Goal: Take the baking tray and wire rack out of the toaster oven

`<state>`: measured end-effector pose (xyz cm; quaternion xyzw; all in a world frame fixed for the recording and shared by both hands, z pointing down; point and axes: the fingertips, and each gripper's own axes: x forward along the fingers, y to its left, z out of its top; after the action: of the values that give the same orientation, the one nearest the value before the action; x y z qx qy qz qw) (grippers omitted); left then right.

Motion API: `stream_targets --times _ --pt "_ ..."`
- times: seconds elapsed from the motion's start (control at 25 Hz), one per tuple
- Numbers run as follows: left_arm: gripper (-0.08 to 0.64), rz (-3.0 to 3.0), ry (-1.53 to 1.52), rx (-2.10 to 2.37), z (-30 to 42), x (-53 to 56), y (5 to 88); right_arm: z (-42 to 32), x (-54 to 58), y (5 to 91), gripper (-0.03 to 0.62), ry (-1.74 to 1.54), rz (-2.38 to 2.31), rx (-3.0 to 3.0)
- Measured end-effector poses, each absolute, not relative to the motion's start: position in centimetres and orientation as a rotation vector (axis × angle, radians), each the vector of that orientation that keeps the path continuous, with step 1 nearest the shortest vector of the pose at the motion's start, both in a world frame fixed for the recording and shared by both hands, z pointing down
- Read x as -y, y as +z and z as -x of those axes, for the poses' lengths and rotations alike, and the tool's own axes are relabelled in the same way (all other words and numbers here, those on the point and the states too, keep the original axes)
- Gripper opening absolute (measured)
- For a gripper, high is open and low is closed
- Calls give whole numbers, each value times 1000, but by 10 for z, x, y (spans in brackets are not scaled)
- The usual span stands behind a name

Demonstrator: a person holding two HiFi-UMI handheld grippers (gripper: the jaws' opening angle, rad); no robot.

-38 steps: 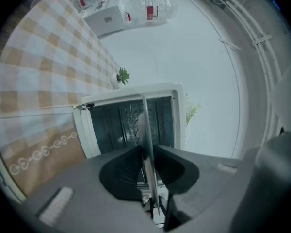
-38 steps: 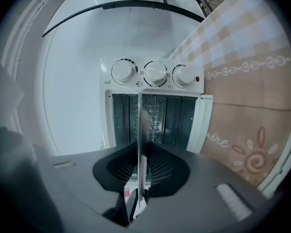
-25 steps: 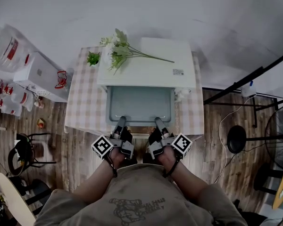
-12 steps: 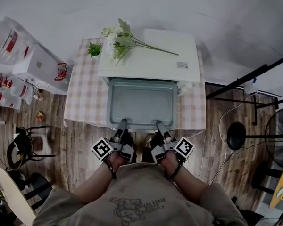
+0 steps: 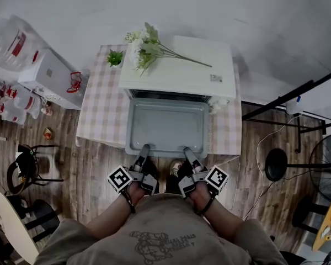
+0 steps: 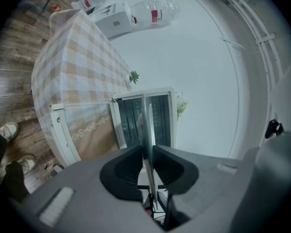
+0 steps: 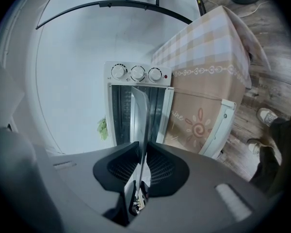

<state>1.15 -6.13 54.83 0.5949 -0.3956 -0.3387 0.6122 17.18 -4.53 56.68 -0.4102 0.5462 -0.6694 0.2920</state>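
Note:
A white toaster oven [image 5: 176,65] stands on a checked tablecloth [image 5: 99,109]. A grey baking tray [image 5: 165,127] sticks far out of the oven's front, level, with its far edge at the oven mouth. My left gripper [image 5: 144,149] and right gripper [image 5: 187,150] are each shut on the tray's near rim. The left gripper view shows the tray [image 6: 146,125] edge-on, pinched between the jaws of the left gripper [image 6: 148,154]. Likewise, the tray [image 7: 143,110] runs from the right gripper [image 7: 143,152] into the oven below the knobs [image 7: 137,73]. I cannot make out the wire rack.
The oven door [image 7: 222,125] hangs open below the tray. Flowers [image 5: 146,48] lie on the oven top, next to a small green plant [image 5: 115,58]. A white box [image 5: 49,84] and bottles stand at the left, a black stand [image 5: 278,162] at the right.
Both grippers have drawn back towards the person with the tray, so more of the tray now shows outside the oven.

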Motion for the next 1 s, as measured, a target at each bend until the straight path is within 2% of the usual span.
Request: stream_targets --times 0.32,1.0 --pt "66 -1324 -859 997 20 41 550 -143 35 573 83 -1890 1029 -1506" --pt "69 -1172 -1140 1349 162 -30 537 9 25 571 84 -2188 676 -1762"
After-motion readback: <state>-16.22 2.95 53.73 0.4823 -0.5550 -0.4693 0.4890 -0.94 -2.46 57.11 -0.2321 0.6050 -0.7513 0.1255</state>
